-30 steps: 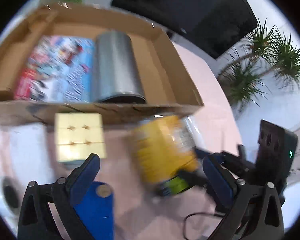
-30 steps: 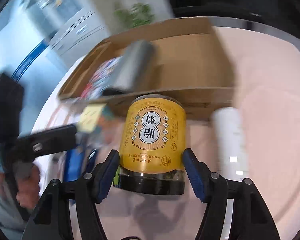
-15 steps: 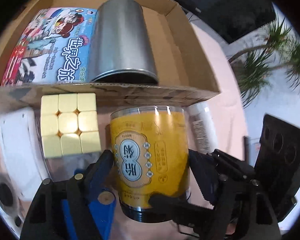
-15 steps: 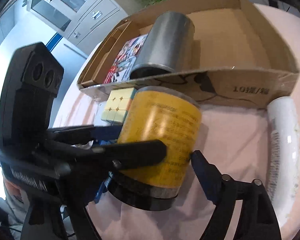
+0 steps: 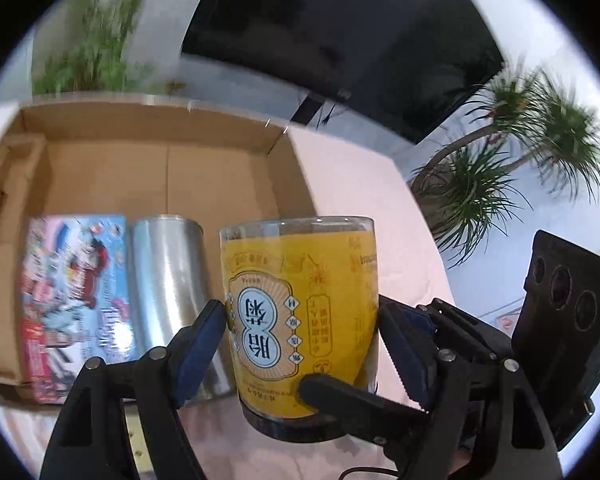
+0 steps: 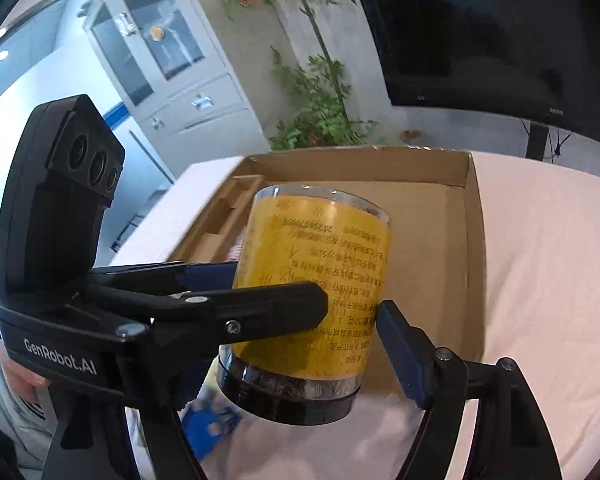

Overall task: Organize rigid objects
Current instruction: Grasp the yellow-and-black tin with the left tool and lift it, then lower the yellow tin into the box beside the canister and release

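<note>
A yellow-labelled clear jar (image 5: 304, 312) with a black lid at its lower end is held in the air, upside down, in front of the cardboard box (image 5: 168, 160). My left gripper (image 5: 300, 336) is shut on the jar, its blue pads pressing both sides. My right gripper (image 6: 312, 320) also closes around the same jar (image 6: 312, 292); its right pad touches the jar, and the left gripper's body hides its other finger. In the box lie a silver tin (image 5: 172, 280) and a colourful flat pack (image 5: 76, 292).
The box (image 6: 472, 240) stands on a pink tablecloth (image 6: 548, 280). A black monitor (image 5: 340, 32) and potted plants (image 5: 512, 176) are behind. A blue object (image 6: 208, 420) shows low on the table, under the jar.
The jar has been lifted off the table and carried up toward the box. Both grippers rose with it; the yellow cube and white items have dropped out of view.
</note>
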